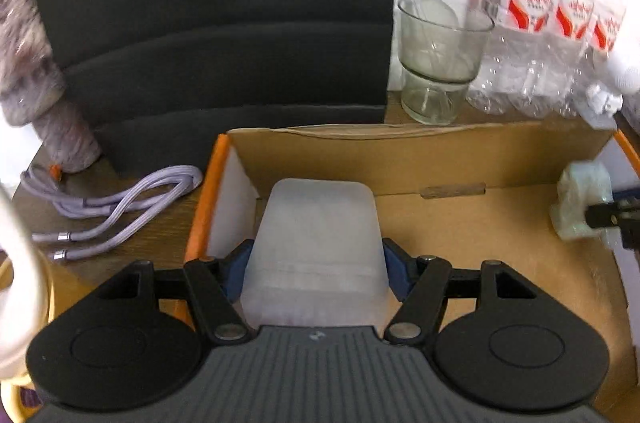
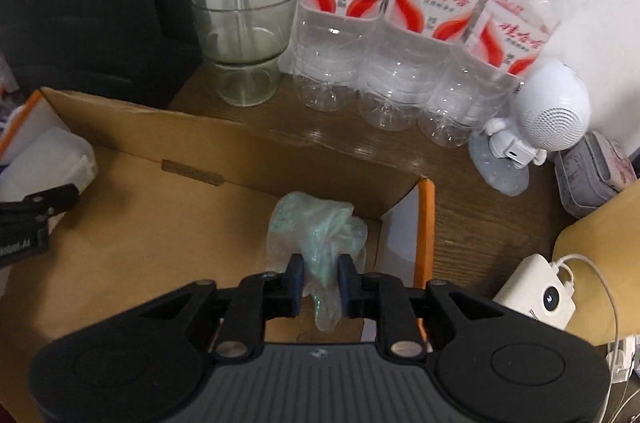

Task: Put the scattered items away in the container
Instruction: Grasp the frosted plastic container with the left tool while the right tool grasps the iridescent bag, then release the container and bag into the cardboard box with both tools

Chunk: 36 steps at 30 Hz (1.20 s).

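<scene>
An open cardboard box (image 1: 440, 215) with orange edges lies on the wooden table; it also shows in the right wrist view (image 2: 132, 223). My left gripper (image 1: 316, 269) is shut on a frosted white plastic case (image 1: 316, 235), held over the box's left part. The case also shows in the right wrist view (image 2: 48, 159). My right gripper (image 2: 320, 281) is shut on a crumpled pale green plastic bag (image 2: 320, 231), held over the box's right end. The bag also shows in the left wrist view (image 1: 580, 199).
A coiled lilac cable (image 1: 112, 207) lies left of the box. A glass cup (image 2: 244, 35), three water bottles (image 2: 400, 23), a white astronaut speaker (image 2: 540, 115), a grey pouch (image 2: 592, 175) and a white power bank (image 2: 540, 299) stand behind and right of it. A dark chair back (image 1: 208, 3) is behind.
</scene>
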Each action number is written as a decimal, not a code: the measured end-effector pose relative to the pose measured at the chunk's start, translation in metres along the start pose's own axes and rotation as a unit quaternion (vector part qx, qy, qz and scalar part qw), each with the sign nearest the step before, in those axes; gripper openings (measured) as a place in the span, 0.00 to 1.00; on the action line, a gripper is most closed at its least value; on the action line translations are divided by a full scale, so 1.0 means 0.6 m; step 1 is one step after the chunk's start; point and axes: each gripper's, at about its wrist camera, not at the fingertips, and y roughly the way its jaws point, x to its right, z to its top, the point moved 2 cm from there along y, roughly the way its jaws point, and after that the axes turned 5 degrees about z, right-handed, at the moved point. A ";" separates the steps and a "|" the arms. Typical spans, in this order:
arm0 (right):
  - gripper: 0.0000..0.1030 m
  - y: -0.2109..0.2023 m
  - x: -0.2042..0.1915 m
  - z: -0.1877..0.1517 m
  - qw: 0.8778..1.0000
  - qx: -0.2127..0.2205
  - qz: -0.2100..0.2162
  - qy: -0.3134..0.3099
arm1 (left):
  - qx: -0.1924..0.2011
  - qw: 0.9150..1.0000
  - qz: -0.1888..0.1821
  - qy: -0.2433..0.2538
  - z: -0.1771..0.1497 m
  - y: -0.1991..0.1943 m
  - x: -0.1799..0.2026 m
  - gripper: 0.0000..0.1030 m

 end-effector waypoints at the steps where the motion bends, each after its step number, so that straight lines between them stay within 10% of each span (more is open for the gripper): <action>1: 0.22 0.004 -0.002 0.003 1.000 -0.003 -0.001 0.002 | -0.004 1.000 -0.001 0.011 0.000 0.003 0.004 0.66; 9: 0.66 -0.002 -0.004 0.022 0.999 -0.012 -0.002 0.034 | -0.021 1.000 0.002 0.003 0.016 -0.015 0.004 0.74; 16: 0.77 -0.092 -0.005 0.004 0.997 0.000 0.030 0.065 | -0.010 0.999 -0.020 -0.037 0.040 -0.114 -0.041 1.00; 24: 0.84 -0.209 -0.031 -0.045 0.995 0.049 0.060 0.070 | 0.016 0.998 -0.020 -0.053 0.003 -0.226 -0.056 1.00; 36: 0.90 -0.314 -0.086 -0.176 0.976 0.208 0.046 0.040 | 0.156 0.985 -0.041 -0.061 -0.129 -0.314 -0.039 1.00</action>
